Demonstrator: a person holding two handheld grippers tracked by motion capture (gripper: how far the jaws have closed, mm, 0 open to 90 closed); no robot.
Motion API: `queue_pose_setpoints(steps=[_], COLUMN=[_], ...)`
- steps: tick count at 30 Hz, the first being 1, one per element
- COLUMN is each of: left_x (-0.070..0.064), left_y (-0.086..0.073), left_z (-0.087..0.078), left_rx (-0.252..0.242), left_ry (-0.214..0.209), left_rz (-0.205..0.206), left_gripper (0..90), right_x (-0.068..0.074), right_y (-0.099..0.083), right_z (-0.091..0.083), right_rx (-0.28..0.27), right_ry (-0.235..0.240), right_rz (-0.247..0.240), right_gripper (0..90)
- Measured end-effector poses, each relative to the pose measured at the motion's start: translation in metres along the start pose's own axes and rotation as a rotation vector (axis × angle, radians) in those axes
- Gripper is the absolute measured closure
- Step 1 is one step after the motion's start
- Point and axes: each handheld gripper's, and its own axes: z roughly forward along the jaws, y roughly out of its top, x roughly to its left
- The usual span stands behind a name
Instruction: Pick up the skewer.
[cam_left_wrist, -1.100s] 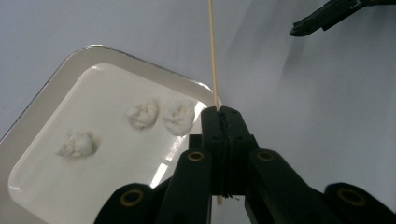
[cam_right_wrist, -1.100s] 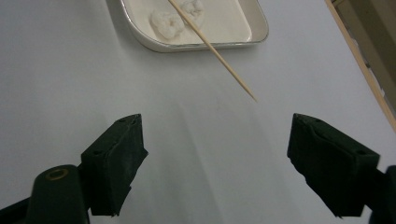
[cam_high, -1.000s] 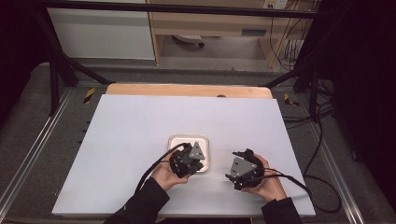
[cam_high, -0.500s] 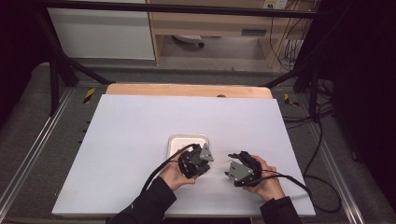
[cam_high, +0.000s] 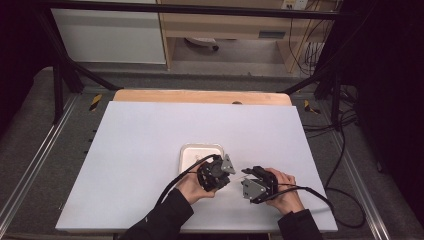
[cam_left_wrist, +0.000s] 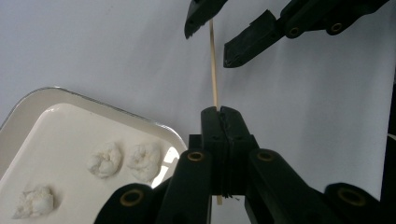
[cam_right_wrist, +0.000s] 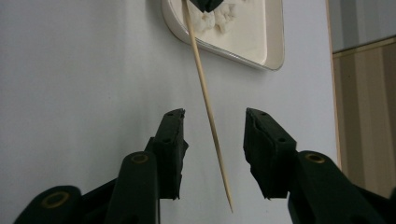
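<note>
**A thin stick held by one gripper, with the other gripper open around it**

The left gripper has its two black jaws pressed together on a thin wooden stick. In the left gripper view the stick rises straight out from between the closed jaws, and a short end of it shows below them. The far end of the stick reaches the right gripper, whose jaws stand apart on both sides of it.

In the right gripper view the right gripper is open, and the stick passes through the gap between the jaws without touching either of them. Its pointed end hangs free near the bottom of this view.

In the high view both grippers are near the front edge of the white table, the left gripper just beside the right gripper. A white tray lies on the table, touching or just behind the left gripper. In the tray there are three small white lumps; two lie close together near the gripper and one is further away, near the lower left corner of that view.
</note>
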Motion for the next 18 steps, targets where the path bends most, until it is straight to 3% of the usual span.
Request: queue_pose_setpoints(steps=[9, 18], left_x=[-0.0022, -0.0011], left_y=[0.0026, -0.0021], left_z=[-0.0006, -0.0036], left_rx=[0.000, -0.008], left_ry=[-0.010, -0.021], left_rz=[0.011, 0.013], left_gripper=[88.9, 88.9], right_x=[0.0006, 0.0007], right_y=[-0.0002, -0.0020], right_z=[0.0036, 0.0028], right_rx=[0.008, 0.027], right_ry=[0.020, 0.024], right_rz=[-0.068, -0.090], right_gripper=[70.7, 78.8])
